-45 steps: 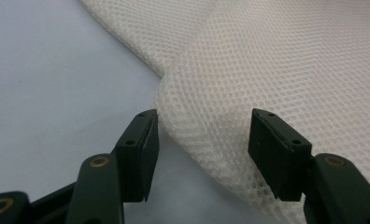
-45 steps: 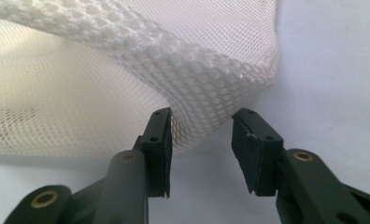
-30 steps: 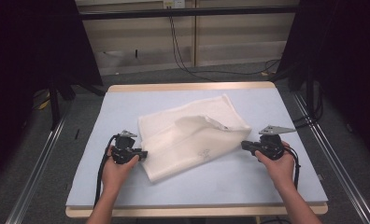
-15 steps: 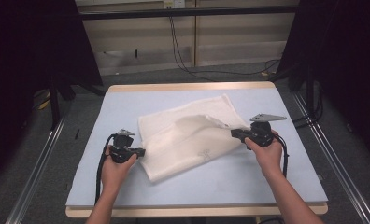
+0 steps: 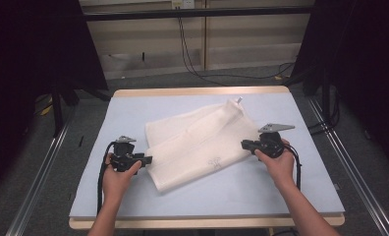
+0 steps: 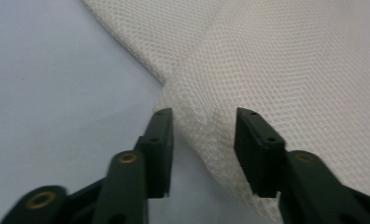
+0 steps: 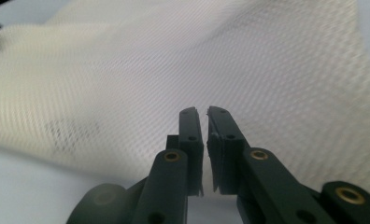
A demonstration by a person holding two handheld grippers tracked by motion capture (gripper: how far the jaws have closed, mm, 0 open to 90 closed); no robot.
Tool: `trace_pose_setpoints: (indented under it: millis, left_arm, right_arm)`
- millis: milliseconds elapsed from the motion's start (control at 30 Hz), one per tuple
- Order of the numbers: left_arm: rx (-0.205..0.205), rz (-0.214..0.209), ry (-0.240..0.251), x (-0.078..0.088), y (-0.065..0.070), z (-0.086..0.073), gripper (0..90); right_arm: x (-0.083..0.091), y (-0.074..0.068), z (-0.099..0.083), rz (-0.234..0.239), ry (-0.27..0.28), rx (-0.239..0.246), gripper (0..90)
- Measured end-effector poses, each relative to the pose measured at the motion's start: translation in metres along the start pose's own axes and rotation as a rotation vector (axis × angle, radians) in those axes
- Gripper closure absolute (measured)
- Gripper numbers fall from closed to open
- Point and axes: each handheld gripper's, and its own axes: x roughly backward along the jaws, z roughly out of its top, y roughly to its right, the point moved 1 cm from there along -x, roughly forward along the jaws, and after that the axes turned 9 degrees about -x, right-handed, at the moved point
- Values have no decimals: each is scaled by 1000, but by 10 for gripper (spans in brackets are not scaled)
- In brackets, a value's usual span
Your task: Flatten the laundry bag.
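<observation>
Mesh cloth, cream, folded, flat on blue table between both grippers. Left gripper jaws parted, a raised fold edge of cloth between them. Right gripper jaws nearly together at cloth's edge; whether they pinch fabric, cannot tell.

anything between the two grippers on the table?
Yes: in the high view, the white mesh cloth spans the stretch between left gripper and right gripper.
</observation>
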Motion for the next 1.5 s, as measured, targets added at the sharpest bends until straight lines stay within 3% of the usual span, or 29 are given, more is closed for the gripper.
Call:
trace_pose_setpoints:
  millis: [33,100,200,267,333,367,467,667,700,867,1033,1200,1400,1500]
  left_arm:
    - [-10,-2,-9,-1,-1,0,510]
    - [-1,-44,-20,-6,-2,-2,466]
    - [0,-37,-23,-11,1,-3,468]
    - [8,-45,-24,-11,3,-1,567]
    - [-9,-39,-45,-11,5,1,637]
    - [15,-31,-41,-10,7,2,684]
    - [-2,-10,-53,-6,7,7,781]
    - [17,-21,-28,-1,8,10,860]
    - [3,-21,-36,1,7,11,861]
    - [15,-51,21,9,9,16,864]
    - [5,-82,59,17,16,24,865]
    - [23,-113,97,21,17,33,868]
    - [6,-125,107,23,19,44,869]
    - [3,-143,120,23,22,47,869]
  right_arm:
    - [-1,-3,-5,9,-20,17,838]
    - [-2,-9,-13,22,-50,40,838]
    - [-5,-16,-22,37,-83,65,834]
    - [-7,-21,-25,39,-99,85,832]
    - [-7,-27,-27,53,-103,106,833]
    - [-8,-30,-27,56,-107,119,833]
    - [-8,-39,-30,95,-123,130,833]
    - [-17,-55,-37,127,-172,158,834]
    - [-19,-57,-38,132,-177,171,834]
    - [-27,-70,-37,166,-196,186,835]
    - [-41,-76,-31,128,-210,205,850]
    - [-49,-76,-24,125,-204,187,857]
    - [-59,-77,-18,107,-191,171,870]
    - [-64,-80,-14,75,-185,202,878]
